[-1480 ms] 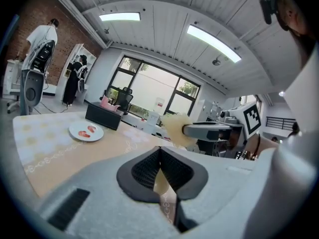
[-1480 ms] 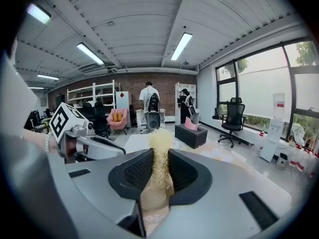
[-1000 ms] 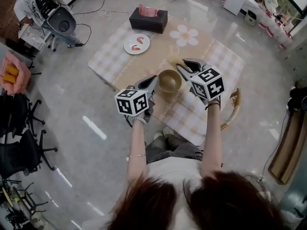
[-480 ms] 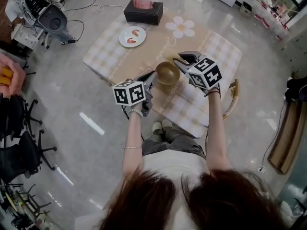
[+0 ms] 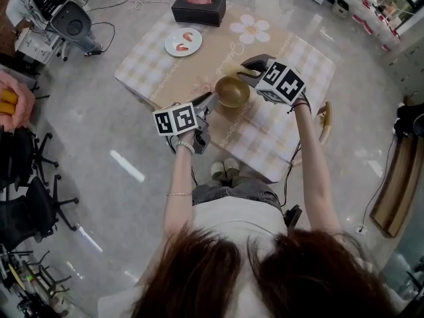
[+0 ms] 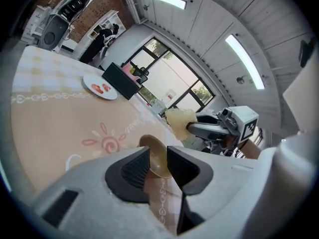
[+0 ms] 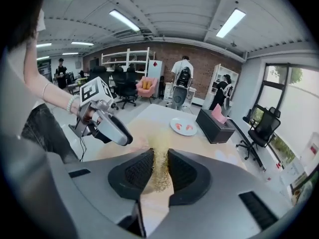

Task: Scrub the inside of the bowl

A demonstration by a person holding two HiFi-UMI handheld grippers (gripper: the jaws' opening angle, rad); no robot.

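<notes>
The bowl (image 5: 232, 91) is a small round one with a dull gold, brassy finish. It sits on the beige middle of the checked tablecloth (image 5: 165, 71), between our two grippers. Its inside looks plain and smooth from above.

The left gripper (image 5: 209, 103) has just been opening its jaws. They stand apart with the bowl's near rim in the gap, and the pads aren't pressing on it. The right gripper (image 5: 252, 68) is clamped on a golden mesh scrubber (image 7: 160, 171), just beside the bowl's far rim.

In the head view the scrubber is mostly tucked behind the right jaws. The left gripper view only catches the bowl edge-on, with its lower part cut off by the gripper body. In the right gripper view the scrubber and jaws block the bowl.
</notes>
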